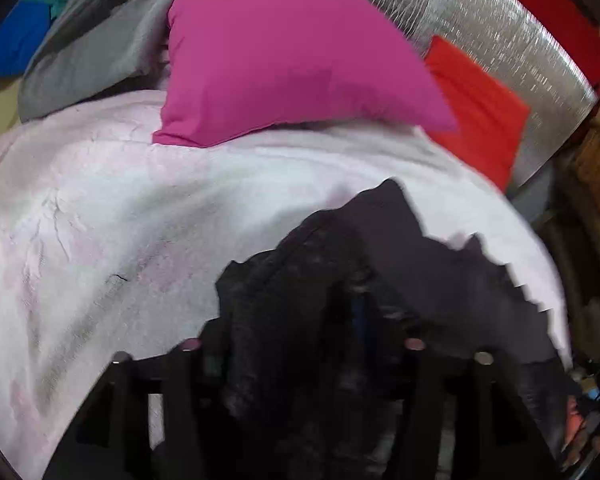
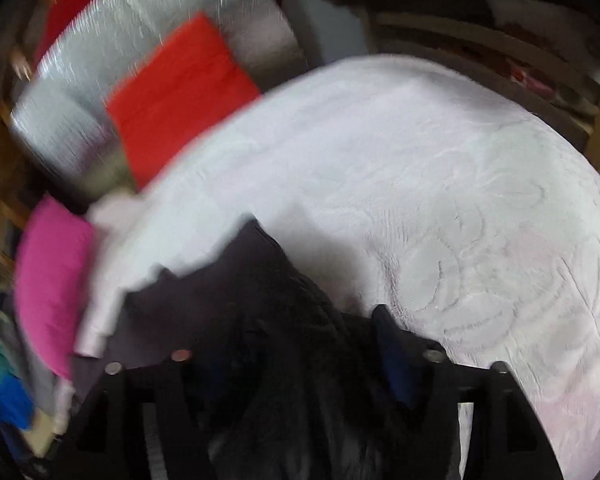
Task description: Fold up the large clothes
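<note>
Dark cloth (image 1: 320,280) bunches at 12 o'clock between both hand-held grippers' fingers. Left hand-held gripper (image 1: 304,356) and right hand-held gripper (image 2: 308,360): grip unclear.

Left tool (image 1: 300,360): matte black frame, two broad black fingers (image 1: 172,408); four round screw heads are seen across the top edge, the outer pair silver, the inner pair pinkish.

Right tool (image 2: 300,372): the same black build; silver outer screws and one coppery inner screw are seen. Outlines are blurred.
</note>
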Available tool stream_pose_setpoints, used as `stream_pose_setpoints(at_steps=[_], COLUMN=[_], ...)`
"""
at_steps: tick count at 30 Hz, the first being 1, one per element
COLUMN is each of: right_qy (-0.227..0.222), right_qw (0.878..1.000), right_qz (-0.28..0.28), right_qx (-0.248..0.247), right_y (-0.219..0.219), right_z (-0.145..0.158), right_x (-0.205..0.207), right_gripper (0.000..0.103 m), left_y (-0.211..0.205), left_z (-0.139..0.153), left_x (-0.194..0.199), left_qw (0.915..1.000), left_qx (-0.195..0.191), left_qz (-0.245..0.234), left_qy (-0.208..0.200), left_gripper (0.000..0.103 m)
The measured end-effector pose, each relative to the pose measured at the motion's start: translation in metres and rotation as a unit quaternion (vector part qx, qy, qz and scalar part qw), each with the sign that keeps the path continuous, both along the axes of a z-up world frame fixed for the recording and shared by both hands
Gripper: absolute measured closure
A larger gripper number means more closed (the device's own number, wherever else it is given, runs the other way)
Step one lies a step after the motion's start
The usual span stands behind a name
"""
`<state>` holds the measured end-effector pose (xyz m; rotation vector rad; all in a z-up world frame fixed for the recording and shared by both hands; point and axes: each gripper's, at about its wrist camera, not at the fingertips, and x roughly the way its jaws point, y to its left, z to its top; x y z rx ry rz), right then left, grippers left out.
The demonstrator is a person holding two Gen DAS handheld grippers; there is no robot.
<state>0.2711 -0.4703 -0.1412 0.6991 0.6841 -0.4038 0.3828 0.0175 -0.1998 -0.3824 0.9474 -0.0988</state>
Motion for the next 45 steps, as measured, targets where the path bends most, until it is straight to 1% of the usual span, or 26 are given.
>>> stream_pose_setpoints(at_steps=[2,3,7,8,9,10,11,12,15,16,18,23,25,26,27,28,29,34,35,36,37,38,39,41,43,45], right_qy=[-0.013,-0.005,0.080,0.099,0.128,0.133,0.134,0.145,0.124,0.123,0.119,0.073,0.071,0.060,0.051,0.039,0.027,-0.003,-0.012,-0.016,-0.016,-0.016,-0.015,0.005,0.030,0.084], right_qw=[0.999,0.996,0.977,0.973,0.968,0.965,0.959,0.954,0.961,0.962,0.974,0.988,0.990,0.991,0.991,0.992,0.994,0.992,0.990,0.989,0.987,0.984,0.981,0.976,0.974,0.970], right_qz=[0.045,0.080,0.192,0.202,0.203,0.198,0.197,0.193,0.155,0.146,0.124,0.112,0.117,0.119,0.118,0.114,0.106,0.122,0.129,0.134,0.146,0.158,0.172,0.194,0.205,0.220], right_qx=[-0.012,-0.026,-0.047,-0.048,-0.078,-0.108,-0.154,-0.176,-0.194,-0.194,-0.144,-0.081,-0.045,-0.027,-0.023,-0.023,-0.031,-0.043,-0.047,-0.055,-0.071,-0.082,-0.090,-0.100,-0.089,-0.065], right_y=[0.019,0.036,0.099,0.109,0.124,0.133,0.144,0.152,0.143,0.138,0.118,0.095,0.091,0.086,0.090,0.089,0.086,0.090,0.095,0.101,0.111,0.120,0.130,0.145,0.152,0.156], right_z=[0.014,0.019,-0.002,-0.012,-0.022,-0.026,-0.027,-0.028,-0.026,-0.030,-0.047,-0.037,-0.031,-0.025,-0.022,-0.021,-0.014,-0.002,-0.001,-0.003,-0.003,-0.004,-0.005,-0.013,-0.028,-0.052], right_x=[-0.006,-0.005,0.019,0.026,0.033,0.039,0.043,0.048,0.062,0.067,0.073,0.052,0.040,0.028,0.026,0.019,0.003,-0.055,-0.068,-0.068,-0.071,-0.074,-0.080,-0.076,-0.073,-0.066], right_gripper=[0.027,0.023,0.023,0.022,0.021,0.024,0.045,0.081,0.092,0.092,0.092,0.087,0.075,0.060,0.040,0.033,0.030,0.031,0.035,0.049,0.055,0.061,0.061,0.061,0.061,0.060], left_y=[0.002,0.003,-0.003,-0.004,-0.004,-0.005,-0.006,-0.007,-0.009,-0.010,-0.006,0.000,0.000,0.000,-0.001,-0.001,-0.001,-0.004,-0.005,-0.007,-0.012,-0.017,-0.020,-0.030,-0.036,-0.039], left_z=[0.006,0.007,0.004,0.001,0.000,-0.001,-0.001,0.000,-0.005,-0.012,-0.021,-0.014,-0.006,0.001,0.003,0.008,0.015,0.036,0.040,0.042,0.045,0.046,0.046,0.039,0.028,0.008], left_x=[-0.005,-0.007,-0.012,-0.012,-0.013,-0.013,-0.013,-0.013,-0.007,-0.002,0.003,0.000,-0.005,-0.010,-0.014,-0.019,-0.027,-0.070,-0.080,-0.085,-0.096,-0.102,-0.106,-0.116,-0.121,-0.119], left_qw=[0.9999,0.9999,0.9995,0.9993,0.9992,0.9990,0.9988,0.9986,0.9968,0.9954,0.9971,0.9984,0.9990,0.9992,0.9992,0.9992,0.9991,0.9963,0.9952,0.9944,0.9925,0.9911,0.9901,0.9873,0.9854,0.9826], left_qx=[-0.011,-0.011,0.028,0.031,0.033,0.039,0.045,0.049,0.080,0.095,0.075,0.055,0.045,0.040,0.039,0.039,0.039,0.060,0.063,0.065,0.070,0.076,0.082,0.104,0.125,0.150], left_qz=[0.002,0.002,-0.004,-0.007,-0.009,-0.012,-0.013,-0.013,-0.008,-0.003,-0.004,0.009,0.006,0.003,0.001,-0.001,-0.004,-0.033,-0.040,-0.047,-0.062,-0.072,-0.078,-0.091,-0.102,-0.107], left_qy=[-0.003,-0.004,0.016,0.019,0.020,0.018,0.016,0.013,0.000,0.003,0.017,0.013,0.004,-0.003,-0.006,-0.009,-0.015,-0.051,-0.063,-0.070,-0.079,-0.082,-0.083,-0.077,-0.055,-0.020], left_gripper=[0.041,0.041,0.040,0.040,0.040,0.040,0.040,0.040,0.040,0.040,0.040,0.040,0.040,0.040,0.040,0.040,0.040,0.035,0.034,0.033,0.032,0.032,0.032,0.031,0.031,0.031])
